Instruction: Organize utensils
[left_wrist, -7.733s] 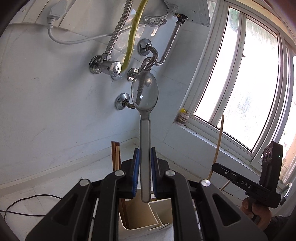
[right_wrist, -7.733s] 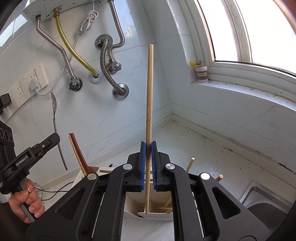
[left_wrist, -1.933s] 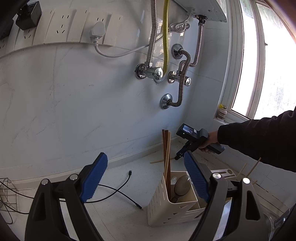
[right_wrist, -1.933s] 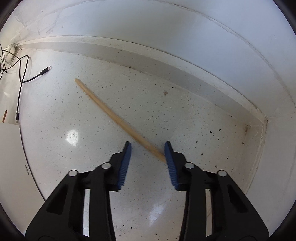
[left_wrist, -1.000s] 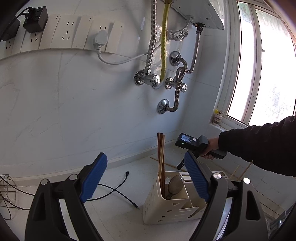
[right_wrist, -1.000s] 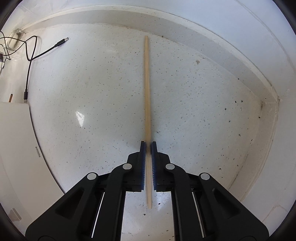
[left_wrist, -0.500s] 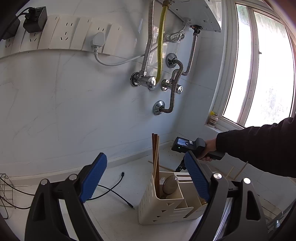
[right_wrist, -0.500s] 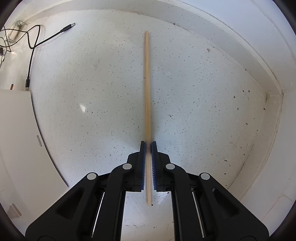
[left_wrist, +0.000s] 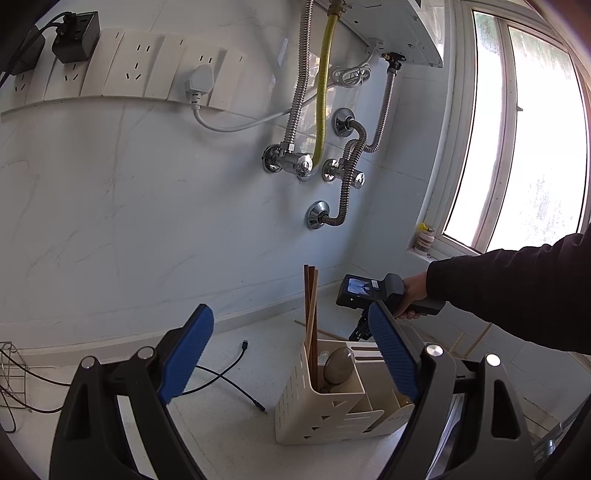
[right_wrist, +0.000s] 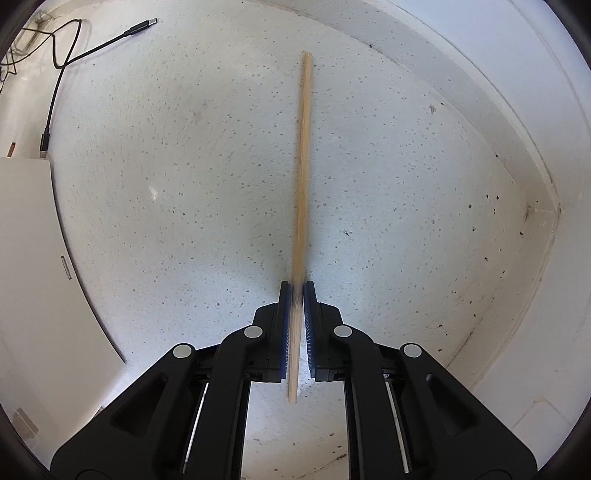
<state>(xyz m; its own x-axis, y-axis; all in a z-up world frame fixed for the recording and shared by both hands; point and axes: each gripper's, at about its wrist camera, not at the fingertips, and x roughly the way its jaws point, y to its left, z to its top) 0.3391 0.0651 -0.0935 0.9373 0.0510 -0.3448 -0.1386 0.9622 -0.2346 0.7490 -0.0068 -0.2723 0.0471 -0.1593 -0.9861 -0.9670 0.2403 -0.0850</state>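
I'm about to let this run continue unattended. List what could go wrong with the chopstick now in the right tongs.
1. The right tongs pinch the long pale wooden chopstick close to one end, so most of its length sticks out; it may swivel or slip.
2. The cream slotted plastic utensil caddy already holds dark brown chopsticks and a metal spoon; the long stick could strike them or miss its compartment.
3. The black cable lies on the speckled white counter and could be snagged.

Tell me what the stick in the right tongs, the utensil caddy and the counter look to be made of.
Stick: pale bamboo or wood, unfinished and matte, with faint lengthwise grain. Utensil caddy: cream plastic, by its smooth moulded walls with cut-out slots. Counter: white speckled stone or composite, polished enough to show a small glare spot; which one is unclear.
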